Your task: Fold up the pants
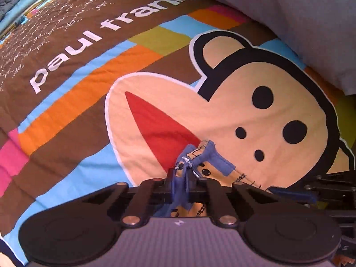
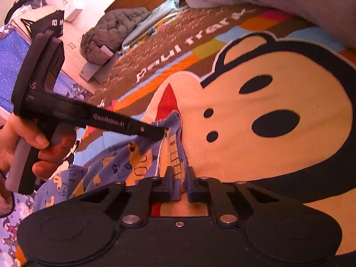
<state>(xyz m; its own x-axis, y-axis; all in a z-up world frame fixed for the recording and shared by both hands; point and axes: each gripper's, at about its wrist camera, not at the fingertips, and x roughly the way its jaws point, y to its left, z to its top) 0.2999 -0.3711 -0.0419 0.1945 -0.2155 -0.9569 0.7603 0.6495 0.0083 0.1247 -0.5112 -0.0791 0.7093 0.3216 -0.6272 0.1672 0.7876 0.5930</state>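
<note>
The pants (image 2: 111, 166) are blue with yellow cartoon prints. They lie bunched on a bedspread (image 2: 267, 155) printed with a big monkey face. My right gripper (image 2: 179, 178) is shut on a fold of their blue cloth near the waistband. My left gripper (image 1: 180, 178) points steeply down and is shut on another bunch of the pants (image 1: 213, 158), where a blue and white drawstring shows. In the right wrist view the left gripper (image 2: 163, 131) pinches the cloth a little farther up, and a person's hand (image 2: 26, 146) holds its handle. The rest of the pants trails to the lower left.
A pale grey duvet (image 1: 289, 11) covers the bed's far right. A grey quilted jacket (image 2: 111, 31) lies at the far end of the bedspread (image 1: 66, 51), near a wooden board. A blue patterned sheet (image 2: 11, 66) shows on the left, with furniture behind it.
</note>
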